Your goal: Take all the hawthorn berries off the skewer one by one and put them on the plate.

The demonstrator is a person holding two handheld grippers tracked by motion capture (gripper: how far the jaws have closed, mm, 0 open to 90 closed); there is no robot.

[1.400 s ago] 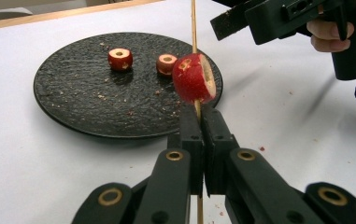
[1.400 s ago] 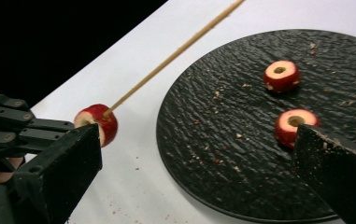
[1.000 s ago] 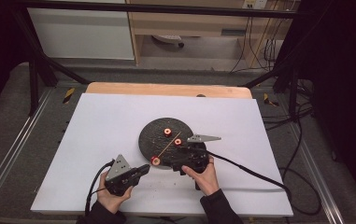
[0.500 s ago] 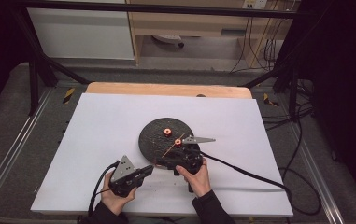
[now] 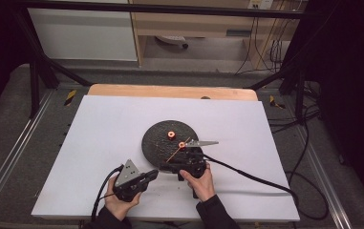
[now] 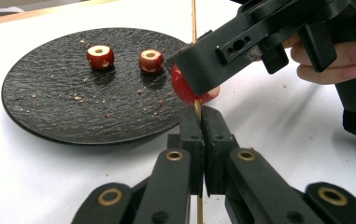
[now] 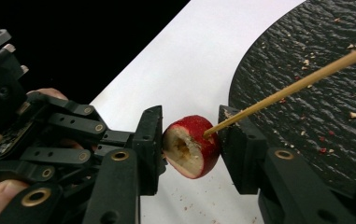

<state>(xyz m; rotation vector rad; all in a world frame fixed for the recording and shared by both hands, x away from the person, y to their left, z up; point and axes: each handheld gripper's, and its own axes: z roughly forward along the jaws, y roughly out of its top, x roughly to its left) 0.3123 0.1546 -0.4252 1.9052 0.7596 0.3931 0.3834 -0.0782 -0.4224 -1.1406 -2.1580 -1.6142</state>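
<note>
My left gripper (image 6: pixel 202 116) is shut on a thin wooden skewer (image 6: pixel 194 18), which runs up over the edge of a black slate plate (image 6: pixel 73 93). A red cored fruit piece (image 7: pixel 189 147) sits on the skewer (image 7: pixel 297 81), just past the left jaws. My right gripper (image 7: pixel 189 140) has just been closing and now clamps this fruit piece from both sides. Two more red fruit pieces (image 6: pixel 100 57) (image 6: pixel 151 60) lie on the plate. In the high view both grippers, left (image 5: pixel 151 174) and right (image 5: pixel 170 166), meet at the plate's (image 5: pixel 158 143) near edge.
The plate lies on a white sheet (image 5: pixel 103 133) that covers the table. Crumbs are scattered over the plate (image 7: pixel 316 93). A black cable (image 5: pixel 256 176) trails from the right gripper across the sheet to the right. A wooden strip (image 5: pixel 170 91) borders the far edge.
The right gripper shifted left to the fruit piece at the plate's near edge and its jaws closed on it. The left gripper kept still with the skewer.
</note>
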